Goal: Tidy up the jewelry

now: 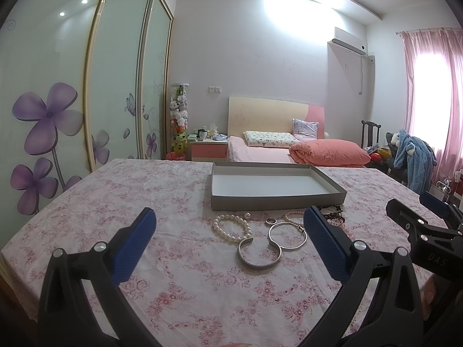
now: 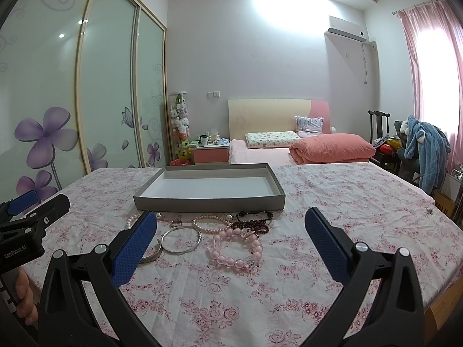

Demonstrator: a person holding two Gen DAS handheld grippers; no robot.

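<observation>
**Jewelry heaped before an empty tray**

A shallow grey cardboard tray [image 2: 208, 202] with a white floor sits empty. Just in front lie a white pearl bracelet [image 1: 231, 227], an open silver cuff [image 1: 259, 253], a thin silver bangle [image 2: 181, 240], a small ring [image 2: 176, 222], a pink bead bracelet [image 2: 235, 250] and dark maroon beads [image 2: 251, 222].

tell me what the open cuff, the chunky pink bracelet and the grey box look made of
Open cuff: likely silver-toned metal, judging by its dull grey sheen.
Chunky pink bracelet: glossy beads, glass, stone or plastic; some are see-through.
Grey box: apparently matte cardboard, with thin walls and a white inside.
</observation>
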